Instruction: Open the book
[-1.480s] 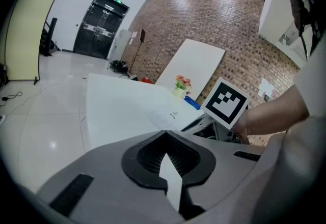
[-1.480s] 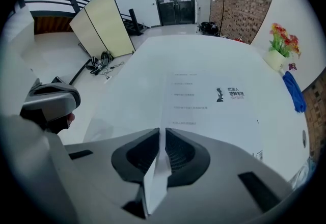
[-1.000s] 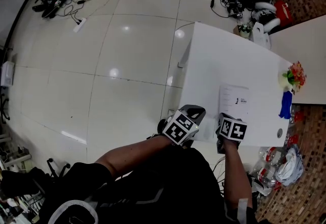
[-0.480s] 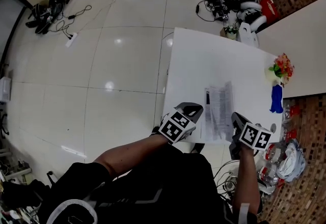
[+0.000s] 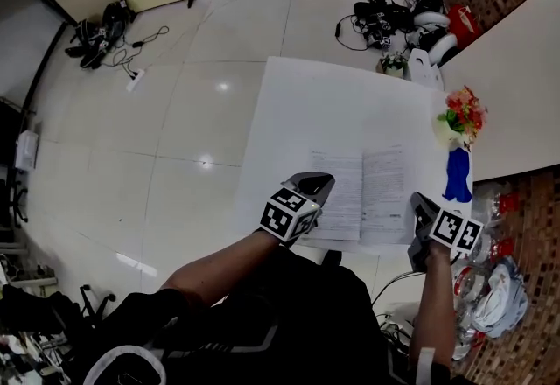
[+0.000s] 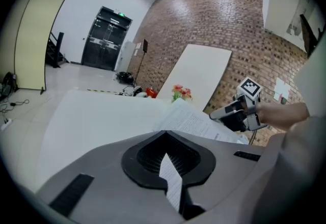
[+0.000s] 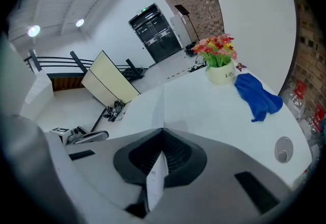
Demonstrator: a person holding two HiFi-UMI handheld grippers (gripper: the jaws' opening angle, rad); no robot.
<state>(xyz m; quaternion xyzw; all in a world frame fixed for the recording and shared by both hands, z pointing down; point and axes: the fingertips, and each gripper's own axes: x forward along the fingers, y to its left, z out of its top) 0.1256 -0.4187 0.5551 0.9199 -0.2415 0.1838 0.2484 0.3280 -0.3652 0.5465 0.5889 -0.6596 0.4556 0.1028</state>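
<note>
Two tools (image 5: 313,183) (image 5: 421,201) farther apart, one book (image 5: 366,192) open

Thin white book (image 5: 363,195) lies spread open, printed pages up, spine pointing 12 o'clock, at the table's (image 5: 315,112) 6 o'clock edge.

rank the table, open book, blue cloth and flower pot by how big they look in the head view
1. table
2. open book
3. flower pot and blue cloth: too alike to rank
</note>
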